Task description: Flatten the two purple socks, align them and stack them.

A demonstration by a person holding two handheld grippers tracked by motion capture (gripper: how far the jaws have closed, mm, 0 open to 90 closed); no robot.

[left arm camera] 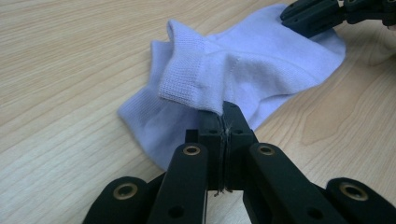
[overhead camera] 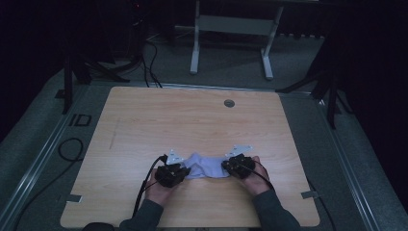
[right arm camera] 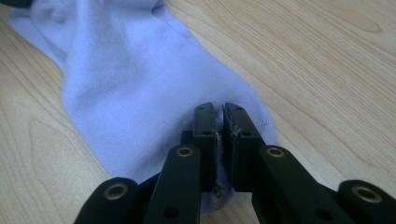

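Note:
A pale lilac ankle sock [overhead camera: 204, 166] lies flat on the wooden table [overhead camera: 192, 115] near its front edge, stretched between my two grippers. In the left gripper view my left gripper [left arm camera: 223, 111] is shut on the ribbed cuff of the sock [left arm camera: 261, 65], lifting that edge a little. The left gripper [overhead camera: 185, 171] sits at the sock's left end in the high view. My right gripper [right arm camera: 218, 112] is closed over the toe end of the sock [right arm camera: 126, 79], with only a thin slit between its tips. It [overhead camera: 225, 167] holds the right end, and shows far off [left arm camera: 322, 14] in the left gripper view.
A round cable hole [overhead camera: 229, 103] sits in the tabletop near its far edge. Behind the table stand white frame legs [overhead camera: 195, 48] and dark tripod legs [overhead camera: 327, 86]. Cables [overhead camera: 72, 149] loop on the floor at left.

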